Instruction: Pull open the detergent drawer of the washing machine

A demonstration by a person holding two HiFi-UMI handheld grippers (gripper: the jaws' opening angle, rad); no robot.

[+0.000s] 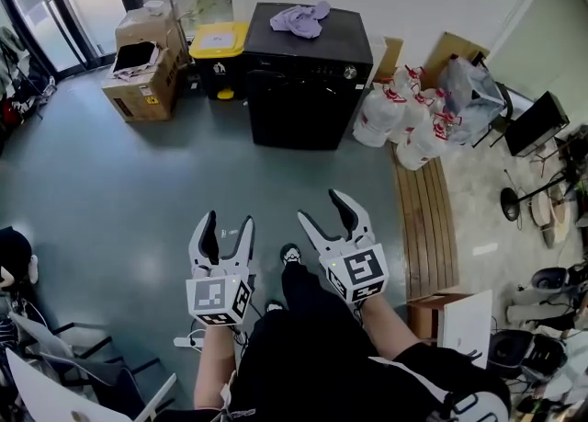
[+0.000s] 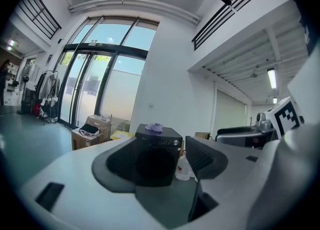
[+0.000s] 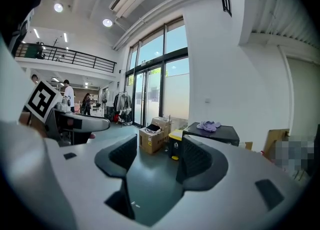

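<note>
A black washing machine (image 1: pixel 308 75) stands against the far white wall with a purple cloth (image 1: pixel 304 18) on its top. Its control strip with a silver knob (image 1: pixel 349 72) runs along the upper front; I cannot make out the detergent drawer from here. The machine (image 2: pixel 157 156) shows between the left jaws, and its top (image 3: pixel 212 132) sits right of the right jaws. My left gripper (image 1: pixel 226 232) and right gripper (image 1: pixel 328 211) are held side by side well short of the machine, both open with nothing between the fingers.
Cardboard boxes (image 1: pixel 144 62) and a yellow-lidded bin (image 1: pixel 219 43) stand left of the machine. White bags (image 1: pixel 404 117) are piled to its right beside a wooden bench (image 1: pixel 427 218). Chairs (image 1: pixel 55 383) are near my left. People stand far off in the right gripper view.
</note>
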